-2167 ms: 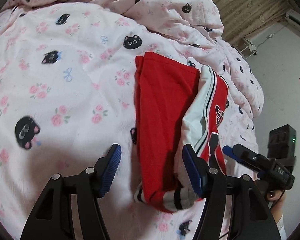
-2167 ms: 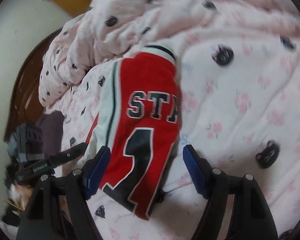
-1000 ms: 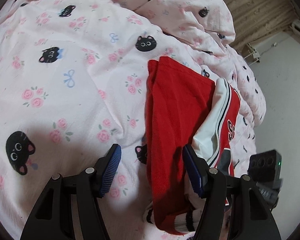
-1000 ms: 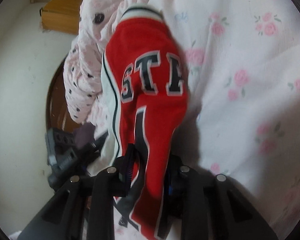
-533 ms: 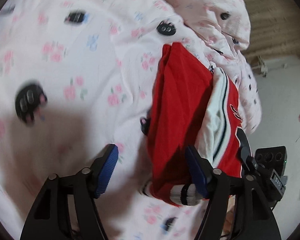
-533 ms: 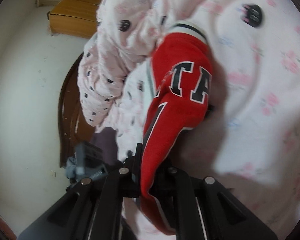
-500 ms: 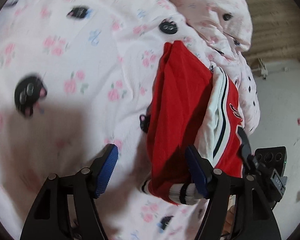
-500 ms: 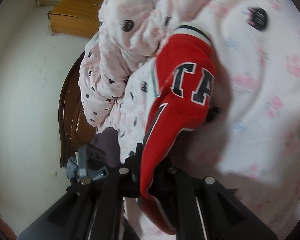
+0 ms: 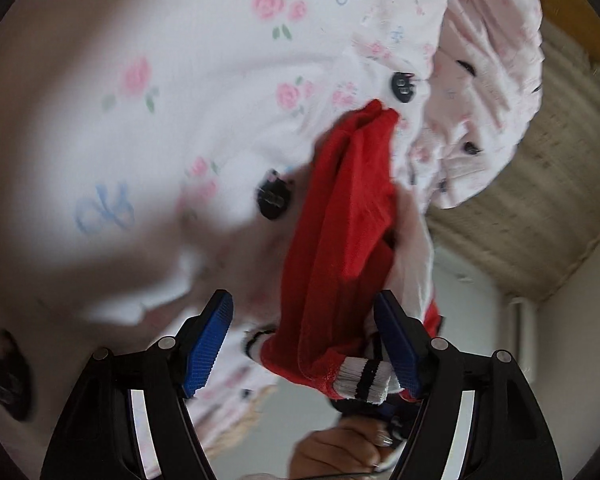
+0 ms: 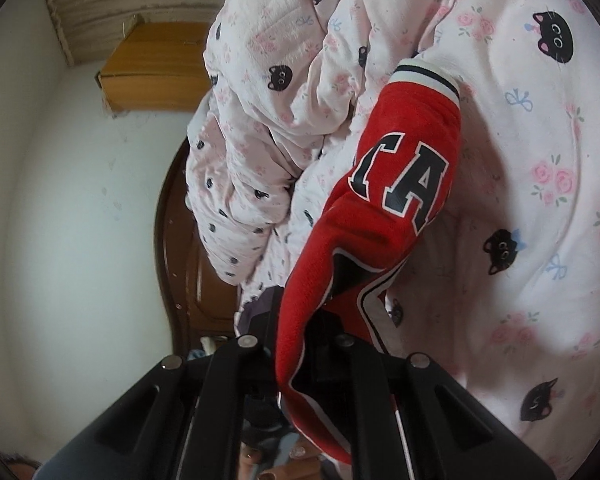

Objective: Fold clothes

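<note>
Left wrist view: L gripper (image 9: 303, 340) has its blue pads (image 9: 210, 342) spread apart, and they've just been opening a bit wider. The red jersey (image 9: 339, 240) hangs down between them, nearer the right-side pad; can't tell if it touches that pad, but nothing's pinched. The jersey's striped white/black cuff (image 9: 361, 380) dangles at the bottom by that pad. Behind it is the pink quilt (image 9: 220, 60) w/ roses, bows and black cat faces, blurry on this side. A hand (image 9: 339, 452) shows at the bottom edge under the cloth.

Right wrist view: R gripper (image 10: 296, 344) is pressed tight on a fold of the red jersey (image 10: 379, 220); its jaws closed in during the last sec and now sit still. The cloth rises from the grip up over the bed, black letters w/ white outline facing out, striped collar band (image 10: 425, 76) at the far top end. Quilt (image 10: 539, 160) lies beneath and to the right, bunched up at top centre. Wooden cabinet (image 10: 156, 68) up left against a white wall (image 10: 60, 220), dark wooden headboard (image 10: 180, 260) beside the bunched bedding.
</note>
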